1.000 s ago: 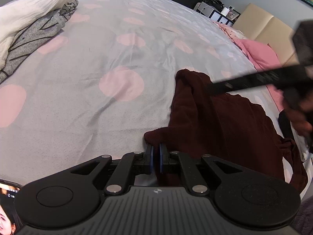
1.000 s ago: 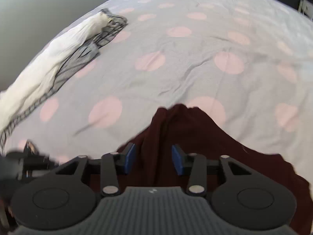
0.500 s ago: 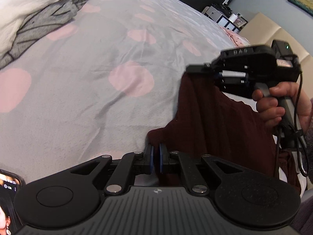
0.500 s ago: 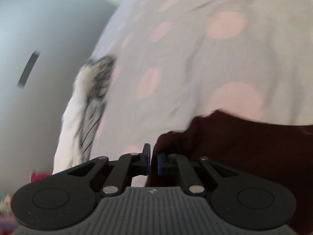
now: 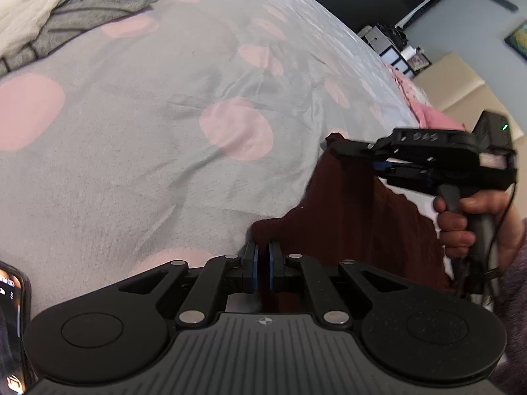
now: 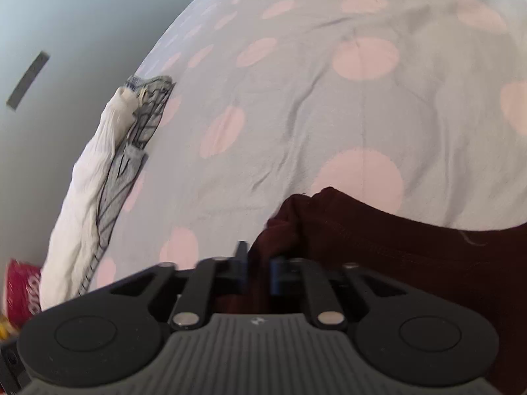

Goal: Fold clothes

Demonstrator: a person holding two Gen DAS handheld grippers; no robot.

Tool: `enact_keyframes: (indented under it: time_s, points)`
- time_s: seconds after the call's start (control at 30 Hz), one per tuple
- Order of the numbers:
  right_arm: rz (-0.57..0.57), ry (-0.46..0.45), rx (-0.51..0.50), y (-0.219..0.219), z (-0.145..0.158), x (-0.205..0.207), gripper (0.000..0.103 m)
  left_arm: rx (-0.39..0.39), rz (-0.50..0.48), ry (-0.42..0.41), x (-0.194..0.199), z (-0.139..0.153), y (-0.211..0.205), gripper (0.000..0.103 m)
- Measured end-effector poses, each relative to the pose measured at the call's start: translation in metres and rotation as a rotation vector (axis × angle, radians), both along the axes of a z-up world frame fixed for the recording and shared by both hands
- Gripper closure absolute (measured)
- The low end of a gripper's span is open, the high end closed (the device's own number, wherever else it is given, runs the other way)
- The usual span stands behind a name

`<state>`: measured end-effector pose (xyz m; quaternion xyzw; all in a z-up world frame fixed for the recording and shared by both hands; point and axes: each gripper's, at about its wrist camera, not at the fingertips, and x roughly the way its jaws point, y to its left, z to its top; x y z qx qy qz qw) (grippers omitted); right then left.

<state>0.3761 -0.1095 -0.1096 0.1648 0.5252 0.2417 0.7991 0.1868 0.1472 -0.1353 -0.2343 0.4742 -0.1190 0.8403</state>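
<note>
While both grippers hold the dark red garment [image 5: 355, 210], it hangs partly lifted over the spotted bed sheet [image 5: 164, 151]. Left gripper [image 5: 262, 265]: fingers pressed together on a near corner of the cloth. Right gripper [image 6: 258, 271]: fingers clamped on a bunched edge; the left view shows it raised, the fabric draped below it and a hand [image 5: 474, 227] on its handle. Risk, as judged: each grip takes only a small pinch, so a sharp pull apart could slip one corner free and collapse the fold line. The bunched edge may also carry a twist into any fold. A white and grey pile of clothes [image 6: 98, 177] lies well apart at the bed's edge.
</note>
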Motion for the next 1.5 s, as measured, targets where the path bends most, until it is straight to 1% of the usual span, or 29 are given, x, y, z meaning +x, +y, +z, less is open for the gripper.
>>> enact_keyframes:
  time_s: [0.03, 0.07, 0.1, 0.13, 0.23, 0.3, 0.37, 0.43, 0.5, 0.6, 0.63, 0.73, 0.83, 0.93, 1.0, 1.07, 1.13, 1.2, 1.27, 1.37, 1.4, 1.5]
  points:
    - [0.006, -0.008, -0.019, -0.002, 0.003, -0.003, 0.060, 0.021, -0.008, -0.006, -0.001, 0.002, -0.003, 0.098]
    - [0.013, -0.017, -0.037, -0.003, 0.006, -0.006, 0.055, 0.042, -0.016, -0.012, -0.001, 0.004, -0.005, 0.098]
    - [0.019, -0.025, -0.056, -0.005, 0.009, -0.009, 0.045, 0.063, -0.024, -0.018, -0.002, 0.006, -0.008, 0.098]
    - [0.026, -0.034, -0.075, -0.006, 0.012, -0.012, 0.043, 0.084, -0.033, -0.024, -0.002, 0.008, -0.011, 0.098]
    - [0.045, -0.059, -0.131, -0.011, 0.021, -0.021, 0.043, 0.147, -0.057, -0.042, -0.004, 0.014, -0.019, 0.097]
    - [0.058, -0.076, -0.169, -0.014, 0.028, -0.027, 0.043, 0.180, -0.065, -0.048, -0.007, 0.020, -0.021, 0.091]
    - [0.078, -0.083, -0.194, -0.017, 0.032, -0.040, 0.043, 0.201, -0.061, -0.047, -0.013, 0.026, -0.020, 0.088]
    - [0.101, -0.085, -0.211, -0.020, 0.034, -0.059, 0.045, 0.214, -0.071, -0.050, -0.023, 0.033, -0.020, 0.087]
    - [0.116, -0.092, -0.219, -0.022, 0.037, -0.079, 0.046, 0.218, -0.101, -0.054, -0.036, 0.040, -0.020, 0.087]
    - [0.135, -0.092, -0.200, -0.024, 0.039, -0.110, 0.058, 0.223, -0.161, -0.055, -0.061, 0.048, -0.024, 0.087]
    - [0.144, -0.092, -0.193, -0.024, 0.041, -0.121, 0.061, 0.228, -0.179, -0.050, -0.070, 0.050, -0.026, 0.087]
    - [0.182, -0.100, -0.179, -0.025, 0.044, -0.157, 0.064, 0.235, -0.231, -0.039, -0.096, 0.053, -0.031, 0.087]
    - [0.204, -0.097, -0.154, -0.025, 0.045, -0.192, 0.065, 0.235, -0.272, -0.029, -0.125, 0.053, -0.034, 0.087]
    - [0.196, -0.079, -0.117, -0.027, 0.041, -0.229, 0.065, 0.258, -0.296, 0.000, -0.151, 0.049, -0.037, 0.087]
    - [0.199, -0.069, -0.111, -0.027, 0.036, -0.254, 0.065, 0.266, -0.297, 0.038, -0.167, 0.043, -0.037, 0.087]
    - [0.199, -0.054, -0.099, -0.027, 0.029, -0.277, 0.065, 0.258, -0.311, 0.083, -0.180, 0.034, -0.038, 0.087]
    - [0.197, -0.027, -0.066, -0.029, 0.021, -0.297, 0.065, 0.274, -0.330, 0.098, -0.189, 0.028, -0.044, 0.087]
    - [0.179, 0.005, -0.040, -0.031, 0.010, -0.314, 0.065, 0.295, -0.353, 0.097, -0.191, 0.025, -0.052, 0.087]
    - [0.175, 0.034, -0.046, -0.030, -0.002, -0.327, 0.065, 0.308, -0.361, 0.096, -0.189, 0.021, -0.057, 0.087]
    - [0.211, 0.028, -0.083, -0.019, -0.011, -0.337, 0.065, 0.311, -0.345, 0.106, -0.186, 0.018, -0.058, 0.087]
    - [0.211, 0.030, -0.084, -0.016, -0.015, -0.338, 0.066, 0.309, -0.339, 0.109, -0.185, 0.017, -0.058, 0.088]
    - [0.190, 0.047, -0.077, -0.012, -0.027, -0.335, 0.075, 0.300, -0.332, 0.108, -0.188, 0.017, -0.060, 0.088]
